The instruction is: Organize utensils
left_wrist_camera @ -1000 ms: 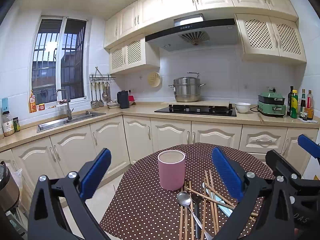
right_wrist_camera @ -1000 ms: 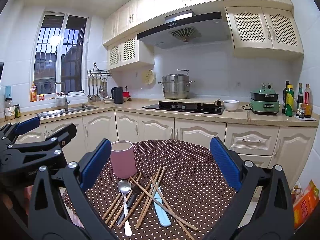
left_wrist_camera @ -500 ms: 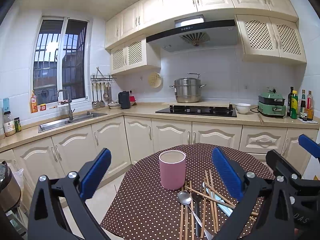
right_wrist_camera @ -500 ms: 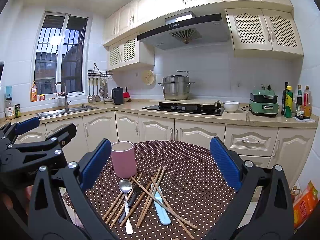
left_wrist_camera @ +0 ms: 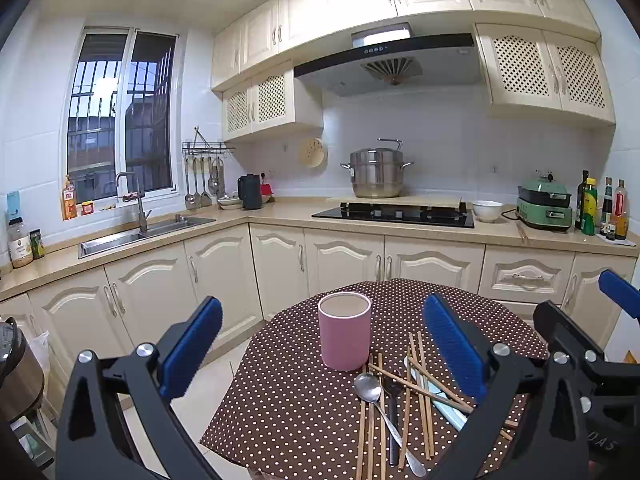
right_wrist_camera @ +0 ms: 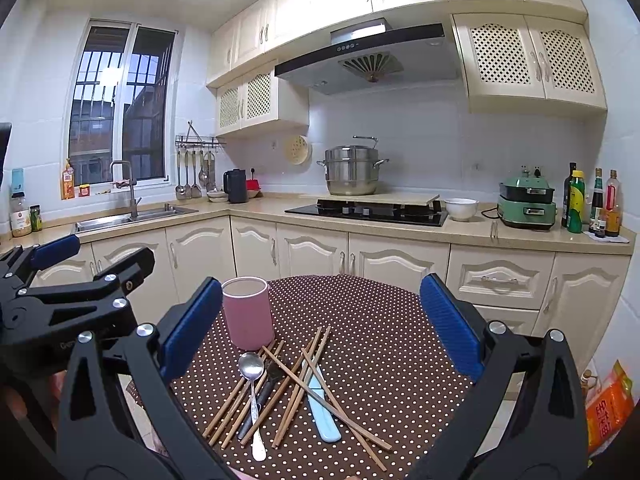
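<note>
A pink cup [left_wrist_camera: 345, 330] [right_wrist_camera: 248, 313] stands upright on a round table with a brown dotted cloth [left_wrist_camera: 296, 400] [right_wrist_camera: 384, 344]. In front of it lies a loose pile: several wooden chopsticks [right_wrist_camera: 294, 390] [left_wrist_camera: 406, 396], a metal spoon [right_wrist_camera: 252, 372] [left_wrist_camera: 369, 388], a black utensil [right_wrist_camera: 264, 392] and a pale blue utensil [right_wrist_camera: 322, 408]. My left gripper [left_wrist_camera: 322, 348] is open and empty, above the table's near edge, left of the pile. My right gripper [right_wrist_camera: 320, 328] is open and empty above the pile. The left gripper also shows at the left of the right wrist view [right_wrist_camera: 60, 300].
Kitchen cabinets and a counter run behind the table, with a sink [left_wrist_camera: 136, 234], a stove and steel pot [left_wrist_camera: 376, 174], a green cooker [left_wrist_camera: 544, 204] and bottles [left_wrist_camera: 600, 208]. An appliance [left_wrist_camera: 16, 376] stands on the floor at left. An orange bag [right_wrist_camera: 608, 400] lies at right.
Both views have shifted very slightly; the grippers stay open and nothing on the table has moved.
</note>
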The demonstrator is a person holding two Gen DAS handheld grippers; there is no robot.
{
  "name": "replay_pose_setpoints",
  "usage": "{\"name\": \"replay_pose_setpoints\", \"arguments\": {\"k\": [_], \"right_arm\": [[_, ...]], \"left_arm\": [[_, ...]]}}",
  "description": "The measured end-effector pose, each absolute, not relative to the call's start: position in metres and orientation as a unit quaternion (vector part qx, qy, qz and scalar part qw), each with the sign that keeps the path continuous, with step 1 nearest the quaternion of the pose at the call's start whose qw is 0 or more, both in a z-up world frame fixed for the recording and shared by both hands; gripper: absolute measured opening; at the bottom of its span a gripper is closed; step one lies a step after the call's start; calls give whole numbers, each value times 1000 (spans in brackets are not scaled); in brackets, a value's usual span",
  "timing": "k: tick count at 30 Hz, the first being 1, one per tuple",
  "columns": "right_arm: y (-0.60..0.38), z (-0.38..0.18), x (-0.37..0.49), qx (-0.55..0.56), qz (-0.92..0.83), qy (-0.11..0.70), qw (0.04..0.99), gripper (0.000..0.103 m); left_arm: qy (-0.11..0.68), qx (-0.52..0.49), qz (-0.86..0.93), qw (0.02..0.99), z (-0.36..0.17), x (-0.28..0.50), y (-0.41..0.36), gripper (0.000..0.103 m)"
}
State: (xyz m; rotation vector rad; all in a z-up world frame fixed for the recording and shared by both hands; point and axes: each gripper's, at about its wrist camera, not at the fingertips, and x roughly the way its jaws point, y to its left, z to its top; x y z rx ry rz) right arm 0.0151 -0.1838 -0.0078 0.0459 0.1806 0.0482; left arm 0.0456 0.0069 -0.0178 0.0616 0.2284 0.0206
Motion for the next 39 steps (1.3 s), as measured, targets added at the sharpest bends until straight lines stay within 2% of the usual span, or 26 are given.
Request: {"name": "replay_pose_setpoints", "arguments": {"k": [8,21,25,28,33,37,39], "right_arm": [[-188,-18,29,26,40,117,992,97],[-216,-83,132,-18,60,303,951,97],[-221,-102,154,-42,77,343,935,97],[-224,-113,167,-55,92,373,921,93],[-230,-121,183,-63,107,405,906,83],[-231,-127,185,-56,124,420,897,82],[-231,-130,186,-57,132,429,892,78]], "left_arm": [[157,33,-4,987,-25,63,5,99],[387,32,-40,921,-99,176,36,98],[441,42,-70,894,-128,194,34,74],[478,48,-104,871,-151,201,26,65],[512,72,-123,847,-178,207,10,58],[520,82,-106,843,-189,215,6,58],[520,82,-104,844,-190,221,5,58]]}}
